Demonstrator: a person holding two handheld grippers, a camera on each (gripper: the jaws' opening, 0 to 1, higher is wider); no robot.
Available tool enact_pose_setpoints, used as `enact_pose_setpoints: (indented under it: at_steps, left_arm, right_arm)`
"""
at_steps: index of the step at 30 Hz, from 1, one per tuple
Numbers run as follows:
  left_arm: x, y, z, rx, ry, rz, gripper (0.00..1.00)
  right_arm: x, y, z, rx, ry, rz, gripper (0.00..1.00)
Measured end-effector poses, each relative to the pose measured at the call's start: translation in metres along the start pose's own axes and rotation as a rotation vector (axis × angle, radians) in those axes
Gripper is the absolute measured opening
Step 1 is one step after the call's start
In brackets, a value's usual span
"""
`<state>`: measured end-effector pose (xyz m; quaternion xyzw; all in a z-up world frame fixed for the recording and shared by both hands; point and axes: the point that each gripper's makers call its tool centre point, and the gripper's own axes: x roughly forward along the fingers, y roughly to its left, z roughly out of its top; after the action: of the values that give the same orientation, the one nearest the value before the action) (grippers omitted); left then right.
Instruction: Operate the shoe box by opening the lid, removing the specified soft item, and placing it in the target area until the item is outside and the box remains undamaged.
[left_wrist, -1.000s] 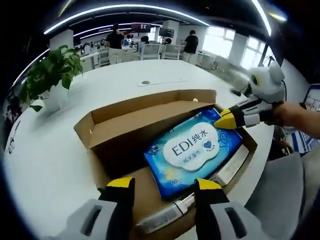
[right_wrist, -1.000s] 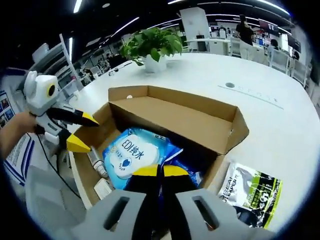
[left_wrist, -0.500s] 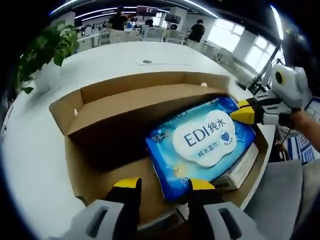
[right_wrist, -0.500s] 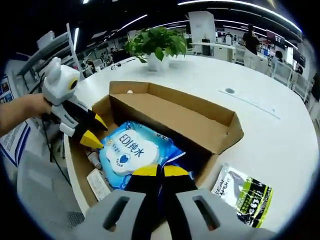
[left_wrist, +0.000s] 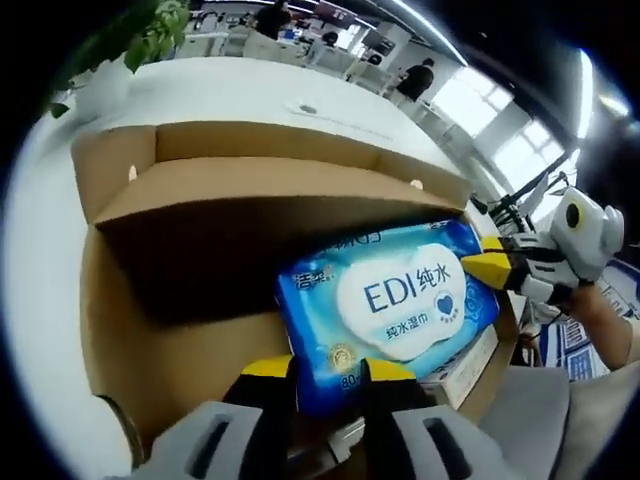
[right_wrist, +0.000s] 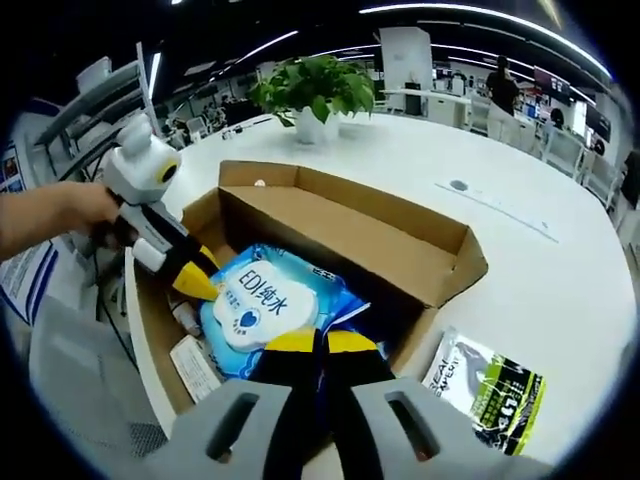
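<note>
Here the white table (right_wrist: 520, 160) spreads wide in the right gripper view, with a potted plant (right_wrist: 312, 92) at its far side. On it sits the open cardboard box (right_wrist: 400, 235), its lid flap folded back on the far side and its brown inner wall facing the camera. In the left gripper view the box (left_wrist: 250, 215) looms close, a shadowed wall rising behind the contents.

Inside lies the blue wipes pack (left_wrist: 385, 310), the soft item, flat on the box floor with a white label reading "EDI". In the right gripper view the pack (right_wrist: 262, 305) sits toward the near left of the box. A flat white carton (left_wrist: 462, 362) lies under the pack's right edge.

The left gripper (left_wrist: 328, 380) has its 2 yellow-tipped jaws on either side of the pack's near edge, set close together; whether they actually pinch it I cannot tell. In the right gripper view this gripper (right_wrist: 195, 280) comes in from the left, tips down at the pack's left edge, a hand (right_wrist: 60, 210) behind it.

The right gripper (right_wrist: 320, 342) has its 2 jaws pressed together at the pack's near right corner; I cannot tell if they hold any of it. In the left gripper view it (left_wrist: 490, 268) reaches the pack's right edge.

On the table just right of the box lies a green and black pouch (right_wrist: 485, 385).
</note>
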<state>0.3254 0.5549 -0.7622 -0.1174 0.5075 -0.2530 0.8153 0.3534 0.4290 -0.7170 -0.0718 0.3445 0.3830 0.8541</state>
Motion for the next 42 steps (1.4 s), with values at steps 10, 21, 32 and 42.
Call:
enact_pose_setpoints:
  at_steps: [10,21,32,42]
  left_arm:
    - [0.006,0.000,0.000,0.008,-0.007,0.038,0.07]
    - [-0.001,0.000,0.002,0.029,-0.024,0.044,0.01]
    - [-0.015,-0.005,0.002,0.030,-0.058,0.024,0.00]
    - [-0.030,-0.019,0.011,0.042,-0.094,0.010,0.00]
  right_arm:
    - [0.000,0.000,-0.001,0.050,-0.008,-0.010,0.00]
    - [-0.001,0.000,0.000,0.075,-0.012,-0.022,0.00]
    - [-0.007,0.005,0.007,0.114,-0.031,-0.002,0.00]
    - [-0.022,0.003,0.018,0.153,-0.057,0.009,0.00]
